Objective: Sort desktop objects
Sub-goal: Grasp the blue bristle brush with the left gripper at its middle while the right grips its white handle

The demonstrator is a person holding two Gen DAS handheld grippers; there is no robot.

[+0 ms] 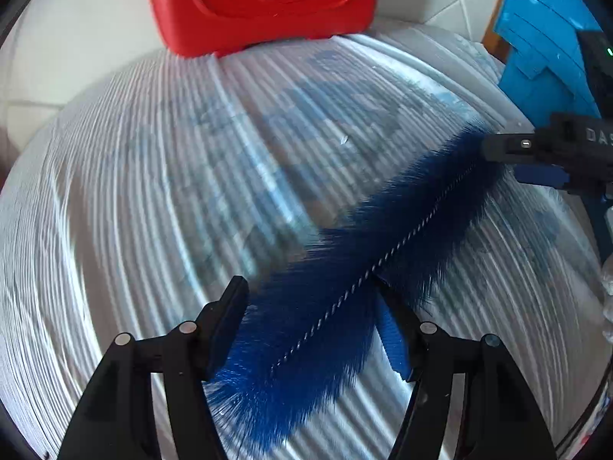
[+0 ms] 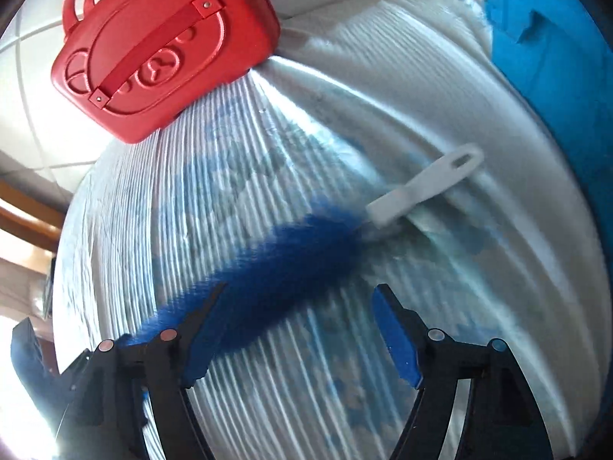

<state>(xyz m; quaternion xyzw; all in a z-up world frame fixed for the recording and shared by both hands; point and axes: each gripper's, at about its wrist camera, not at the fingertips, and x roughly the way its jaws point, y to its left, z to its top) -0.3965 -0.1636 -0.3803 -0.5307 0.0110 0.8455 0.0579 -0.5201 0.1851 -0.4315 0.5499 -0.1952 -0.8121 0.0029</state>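
Both grippers agape, left gripper [image 1: 308,299] astride brush [image 1: 345,268] (blue)

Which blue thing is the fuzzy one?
The blue brush with the white handle, lying across the ribbed mat. It is all fluffy bristles; the blue block at the edge is smooth and stepped.

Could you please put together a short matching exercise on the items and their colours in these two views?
Items:
1. case
2. brush bristles
3. brush handle
4. pads of the right hand-held gripper

Colours:
a. white
b. lighter blue
c. red
d. dark blue

Pairs: 1-c, 2-d, 3-a, 4-b
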